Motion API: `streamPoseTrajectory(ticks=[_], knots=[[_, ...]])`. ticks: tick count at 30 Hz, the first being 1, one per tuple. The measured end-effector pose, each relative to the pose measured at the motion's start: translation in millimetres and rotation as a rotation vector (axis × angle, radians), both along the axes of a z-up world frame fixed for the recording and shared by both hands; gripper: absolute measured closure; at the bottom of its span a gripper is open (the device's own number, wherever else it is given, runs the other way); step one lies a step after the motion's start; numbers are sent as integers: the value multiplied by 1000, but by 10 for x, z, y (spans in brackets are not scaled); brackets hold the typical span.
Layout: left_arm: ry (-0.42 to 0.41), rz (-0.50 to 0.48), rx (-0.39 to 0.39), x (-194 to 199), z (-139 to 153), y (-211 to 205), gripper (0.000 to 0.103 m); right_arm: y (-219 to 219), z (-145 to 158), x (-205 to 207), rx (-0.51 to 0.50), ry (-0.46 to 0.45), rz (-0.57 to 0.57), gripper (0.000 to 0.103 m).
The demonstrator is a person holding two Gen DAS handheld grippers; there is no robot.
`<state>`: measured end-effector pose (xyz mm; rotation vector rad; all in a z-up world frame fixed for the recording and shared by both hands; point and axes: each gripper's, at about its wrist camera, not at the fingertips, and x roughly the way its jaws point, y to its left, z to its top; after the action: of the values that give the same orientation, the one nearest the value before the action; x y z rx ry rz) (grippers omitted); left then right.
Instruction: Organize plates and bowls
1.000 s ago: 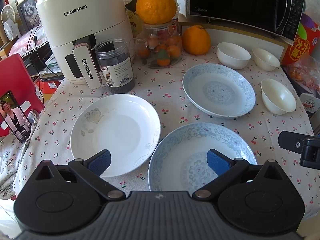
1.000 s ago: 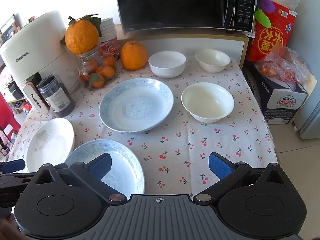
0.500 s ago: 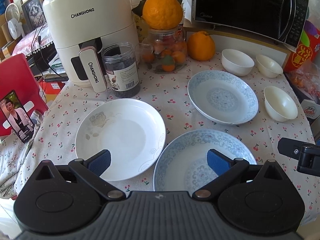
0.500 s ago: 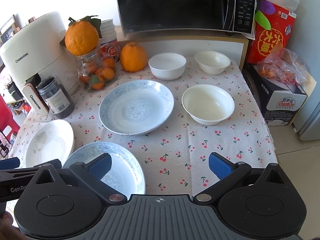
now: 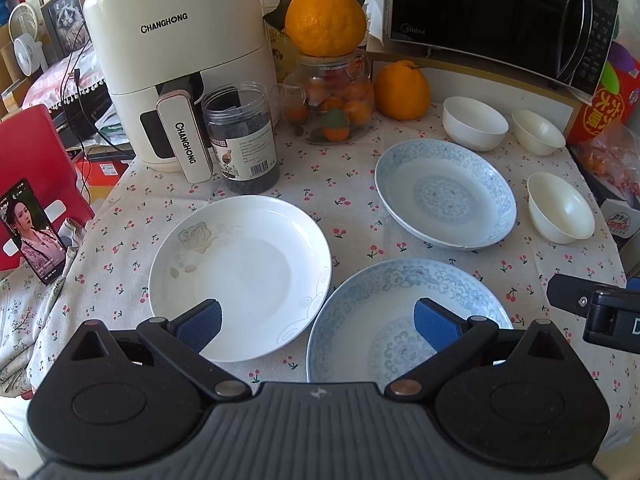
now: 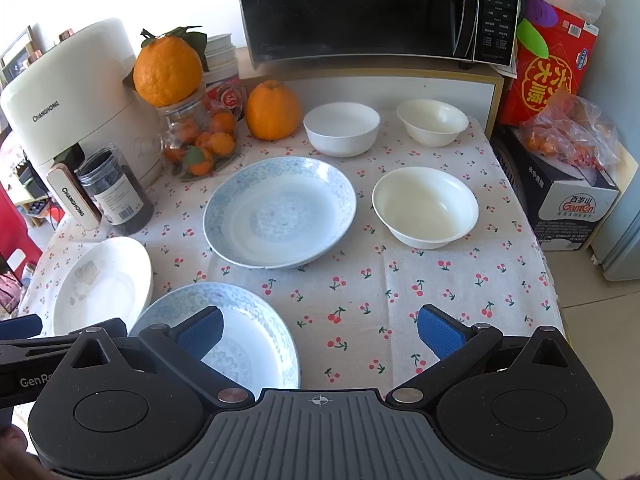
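Nothing stacked yet: three plates and three bowls lie loose on the cherry-print cloth counter [image 6: 420, 280], both grippers empty.

Left to right: white ceramic plate with a faint flower print [image 5: 240, 276] lies ahead-left of the left gripper [image 5: 318, 326], jaws wide apart, nothing held; near blue-patterned plate [image 5: 404, 316] sits under its right pad, so the left side is nearer both. Far blue-patterned plate [image 6: 280, 212] lies mid-counter, ahead of the right gripper [image 6: 320, 330], also spread and empty. Cream bowl [image 6: 425, 207] is just right of it, white bowl [image 6: 341, 129] and small cream bowl [image 6: 432, 122] behind. Cream air fryer [image 5: 180, 64] back left, black microwave [image 6: 360, 8] behind; cluttered, free cloth front right.
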<state>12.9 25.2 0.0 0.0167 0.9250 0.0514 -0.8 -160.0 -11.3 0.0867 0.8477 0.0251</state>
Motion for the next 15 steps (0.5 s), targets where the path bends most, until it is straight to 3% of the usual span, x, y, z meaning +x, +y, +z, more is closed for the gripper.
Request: streamPoseTrajectory(ticks=[15], knots=[[-14,17,20,57,0,1,0,-82,-5,100,6,7,-28,0]])
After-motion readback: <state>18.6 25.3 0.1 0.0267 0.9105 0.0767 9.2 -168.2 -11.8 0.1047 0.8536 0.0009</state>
